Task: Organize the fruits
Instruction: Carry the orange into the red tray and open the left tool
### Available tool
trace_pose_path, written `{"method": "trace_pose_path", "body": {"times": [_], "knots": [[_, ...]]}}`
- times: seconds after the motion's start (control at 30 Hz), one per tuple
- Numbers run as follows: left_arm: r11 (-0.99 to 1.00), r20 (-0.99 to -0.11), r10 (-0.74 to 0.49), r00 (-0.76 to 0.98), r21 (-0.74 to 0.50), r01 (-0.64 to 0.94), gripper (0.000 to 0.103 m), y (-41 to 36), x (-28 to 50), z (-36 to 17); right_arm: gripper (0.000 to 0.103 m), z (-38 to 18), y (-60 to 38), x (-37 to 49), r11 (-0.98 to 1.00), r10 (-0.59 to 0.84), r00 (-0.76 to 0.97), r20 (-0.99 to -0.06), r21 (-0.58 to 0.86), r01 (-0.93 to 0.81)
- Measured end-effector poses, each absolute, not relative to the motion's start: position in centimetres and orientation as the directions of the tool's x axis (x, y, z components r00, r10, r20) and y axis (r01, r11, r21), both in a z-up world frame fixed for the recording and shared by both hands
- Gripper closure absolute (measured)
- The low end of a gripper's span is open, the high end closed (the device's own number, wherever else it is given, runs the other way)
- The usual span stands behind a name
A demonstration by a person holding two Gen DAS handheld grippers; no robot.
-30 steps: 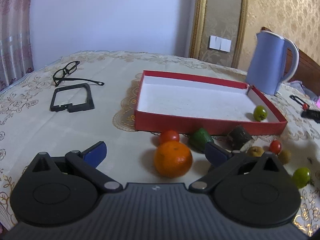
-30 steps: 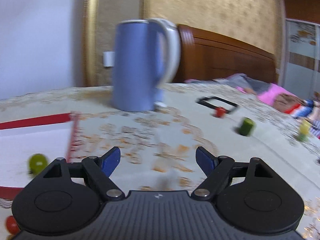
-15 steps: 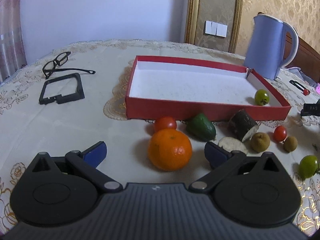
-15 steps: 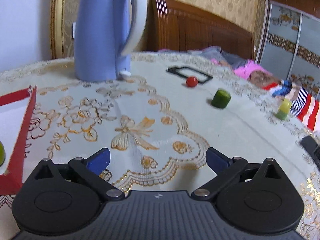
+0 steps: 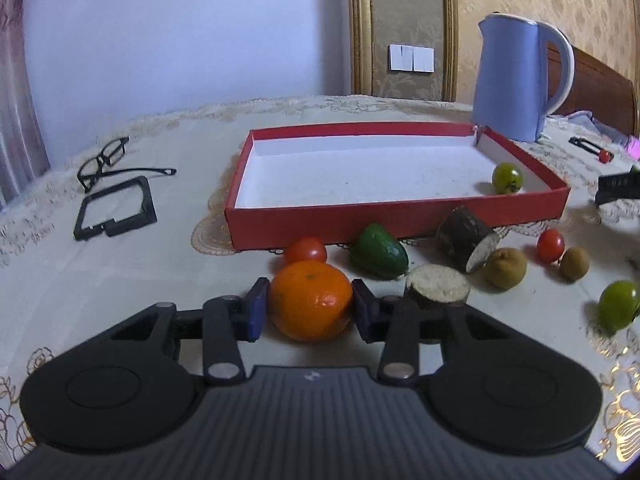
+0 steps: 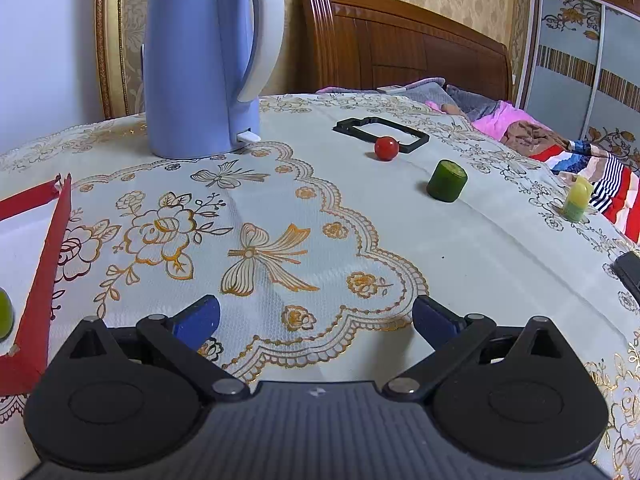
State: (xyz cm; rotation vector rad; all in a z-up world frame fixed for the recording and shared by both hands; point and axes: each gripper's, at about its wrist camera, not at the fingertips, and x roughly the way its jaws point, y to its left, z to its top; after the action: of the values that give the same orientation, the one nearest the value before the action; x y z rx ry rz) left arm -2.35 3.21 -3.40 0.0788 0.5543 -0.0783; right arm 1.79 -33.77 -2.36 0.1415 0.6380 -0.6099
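Observation:
An orange sits on the tablecloth in front of the red box. My left gripper is closing on it, and both blue pads touch its sides. A green fruit lies in the box's right corner. By the box's front wall are a tomato, a dark green fruit, two cut brown pieces, a brown fruit, a small tomato and a lime. My right gripper stands open over bare tablecloth. Farther off lie a cherry tomato and a green cut piece.
A blue kettle stands behind the box's right end. Glasses and a black frame lie at the left. In the right wrist view, another black frame and a yellow-green piece lie near the table's far edge, with a bed beyond.
The left gripper's jaws went from wide open to closed around the orange, after moving in closer to it. The right gripper swung right, away from the kettle, and its jaws spread a little wider.

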Motion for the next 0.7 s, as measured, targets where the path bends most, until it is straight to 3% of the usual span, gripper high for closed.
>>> {"method": "trace_pose_path", "body": {"times": [0.37, 0.7], "knots": [[0.99, -0.485, -0.133, 0.864, -0.033, 0.134, 0.064, 3.1, -1.0, 0.2, 0.0, -2.4, -33.9, 1.9, 0.817, -0.485, 0.636, -0.599, -0.051, 0.575], [0.998, -0.435, -0.008, 0.9, -0.056, -0.018, 0.064, 2.8, 7.0, 2.5, 0.0, -2.4, -34.0, 1.9, 0.817, -0.483, 0.637, -0.601, -0.047, 0.575]]}}
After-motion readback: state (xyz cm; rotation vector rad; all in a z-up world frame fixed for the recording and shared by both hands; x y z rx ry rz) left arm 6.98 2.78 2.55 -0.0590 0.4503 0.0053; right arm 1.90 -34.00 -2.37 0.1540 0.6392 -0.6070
